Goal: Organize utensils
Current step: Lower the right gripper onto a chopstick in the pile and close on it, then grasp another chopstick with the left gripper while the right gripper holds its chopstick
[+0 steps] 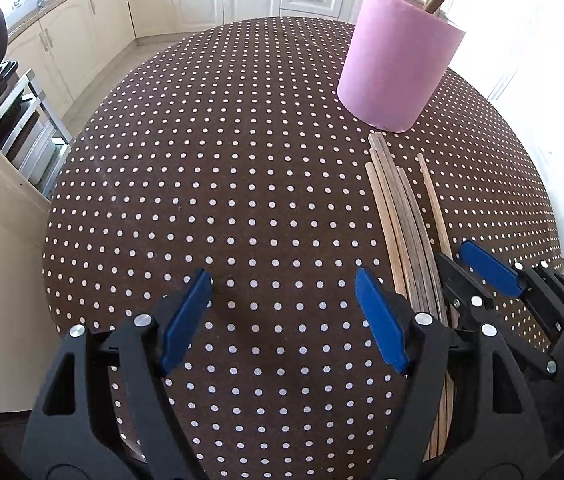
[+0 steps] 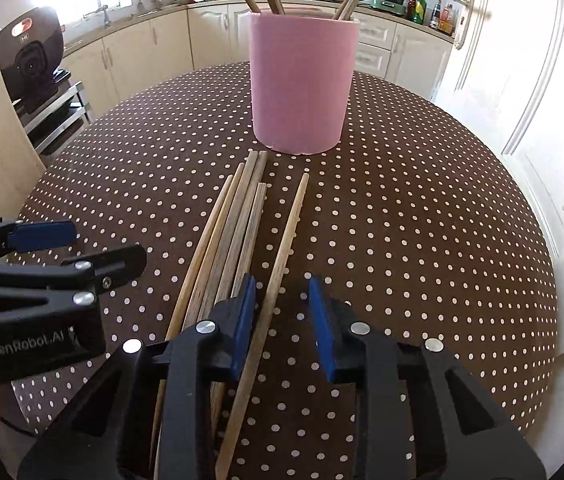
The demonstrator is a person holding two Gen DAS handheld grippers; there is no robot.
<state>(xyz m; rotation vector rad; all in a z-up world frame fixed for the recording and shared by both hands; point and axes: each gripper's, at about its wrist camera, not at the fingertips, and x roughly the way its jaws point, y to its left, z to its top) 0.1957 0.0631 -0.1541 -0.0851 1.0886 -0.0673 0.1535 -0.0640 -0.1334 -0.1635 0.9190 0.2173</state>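
A pink cylindrical holder (image 2: 299, 84) stands on the polka-dot table (image 2: 421, 220) with several wooden chopsticks upright in it; it also shows in the left wrist view (image 1: 397, 60). Several wooden chopsticks (image 2: 238, 236) lie side by side in front of it, also in the left wrist view (image 1: 397, 232). One chopstick (image 2: 287, 236) lies apart on the right. My right gripper (image 2: 282, 320) is open, low over the table, and straddles that single chopstick. My left gripper (image 1: 282, 312) is open and empty, left of the bundle; it shows in the right wrist view (image 2: 66, 248).
Cream kitchen cabinets (image 2: 138, 56) run along the back. A black appliance (image 2: 30, 52) sits on a metal rack at left. A white door (image 2: 521, 92) stands at right, close to the table's edge.
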